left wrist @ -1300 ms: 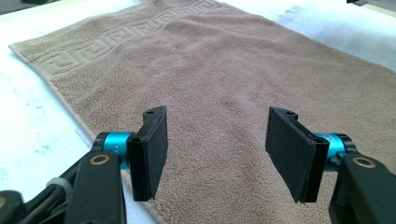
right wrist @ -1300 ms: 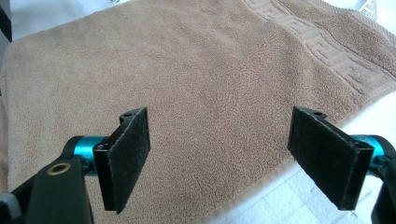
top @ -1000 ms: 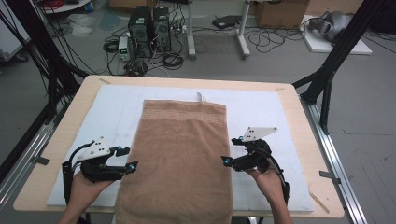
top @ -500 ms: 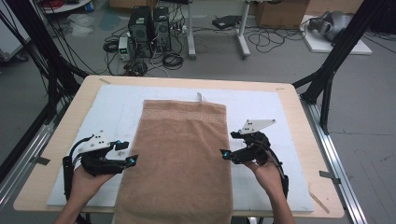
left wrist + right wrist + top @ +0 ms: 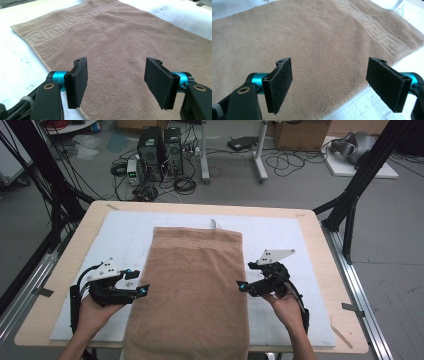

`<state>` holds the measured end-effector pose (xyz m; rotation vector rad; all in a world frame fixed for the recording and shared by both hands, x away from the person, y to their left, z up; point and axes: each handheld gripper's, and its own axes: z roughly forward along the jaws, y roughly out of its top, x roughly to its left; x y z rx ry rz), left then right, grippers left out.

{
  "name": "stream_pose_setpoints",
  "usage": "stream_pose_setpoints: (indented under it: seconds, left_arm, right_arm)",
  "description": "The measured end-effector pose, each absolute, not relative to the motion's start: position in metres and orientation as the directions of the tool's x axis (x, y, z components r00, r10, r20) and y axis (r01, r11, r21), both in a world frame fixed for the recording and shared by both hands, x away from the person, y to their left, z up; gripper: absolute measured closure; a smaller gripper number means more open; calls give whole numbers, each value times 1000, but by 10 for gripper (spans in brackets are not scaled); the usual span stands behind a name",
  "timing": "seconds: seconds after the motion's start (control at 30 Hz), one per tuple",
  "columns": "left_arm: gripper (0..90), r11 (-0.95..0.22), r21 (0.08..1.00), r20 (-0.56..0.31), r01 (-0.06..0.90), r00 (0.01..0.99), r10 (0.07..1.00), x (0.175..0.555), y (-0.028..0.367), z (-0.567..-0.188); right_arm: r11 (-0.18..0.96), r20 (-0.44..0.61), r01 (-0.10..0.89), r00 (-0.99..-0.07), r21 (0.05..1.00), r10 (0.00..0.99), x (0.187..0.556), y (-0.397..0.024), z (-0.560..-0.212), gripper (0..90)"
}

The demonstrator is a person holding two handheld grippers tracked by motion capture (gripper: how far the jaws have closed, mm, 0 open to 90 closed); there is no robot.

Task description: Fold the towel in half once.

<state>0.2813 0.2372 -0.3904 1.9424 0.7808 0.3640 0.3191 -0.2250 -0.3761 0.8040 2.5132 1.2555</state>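
A tan towel [image 5: 195, 280] lies flat along the white mat, its patterned band at the far end and its near end hanging over the table's front edge. My left gripper [image 5: 140, 281] sits at the towel's left edge, jaws open and pointing in over the cloth. In the left gripper view the towel [image 5: 120, 32] lies below the open left gripper [image 5: 117, 77] with nothing between the pads. My right gripper [image 5: 245, 276] is at the towel's right edge, also open. In the right gripper view the right gripper [image 5: 334, 80] straddles the towel's [image 5: 312, 37] edge without touching it.
The white mat [image 5: 130, 235] covers a wooden table [image 5: 310, 220]. A small white tag [image 5: 216, 224] sticks out at the towel's far edge. Black frame posts [image 5: 350, 205] stand at the far corners, and computers and cables [image 5: 160, 155] lie on the floor beyond.
Both grippers have edged a little away from the person along the towel's sides. The towel has not moved.
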Motion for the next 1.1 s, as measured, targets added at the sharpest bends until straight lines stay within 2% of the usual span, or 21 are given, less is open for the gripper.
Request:
stream_pose_setpoints:
  seconds: [0.2, 0.5, 0.6, 0.8, 0.93, 1.1]
  left_arm:
    - [358, -301, 875, -78, 378, 726, 684, 297, 238, -385]
    - [365, -327, 870, -24, 369, 694, 720, 335, 232, -375]
    - [374, -310, 867, -45, 391, 679, 733, 347, 230, -375]
    - [406, -329, 846, -29, 420, 652, 758, 372, 224, -395]
    - [431, -330, 840, 9, 430, 598, 801, 385, 221, -408]
    - [452, -375, 797, 27, 473, 593, 805, 399, 217, -424]
  right_arm:
    - [488, 38, 379, -818, 786, 574, 331, -226, -370, 202]
    - [470, 39, 401, -791, 786, 610, 364, -223, -365, 200]
    - [476, 27, 406, -782, 780, 622, 377, -220, -366, 200]
    - [503, 3, 426, -765, 752, 645, 399, -217, -384, 208]
    - [451, 42, 457, -737, 766, 675, 411, -220, -397, 243]
    - [482, 19, 488, -717, 727, 697, 421, -216, -416, 297]
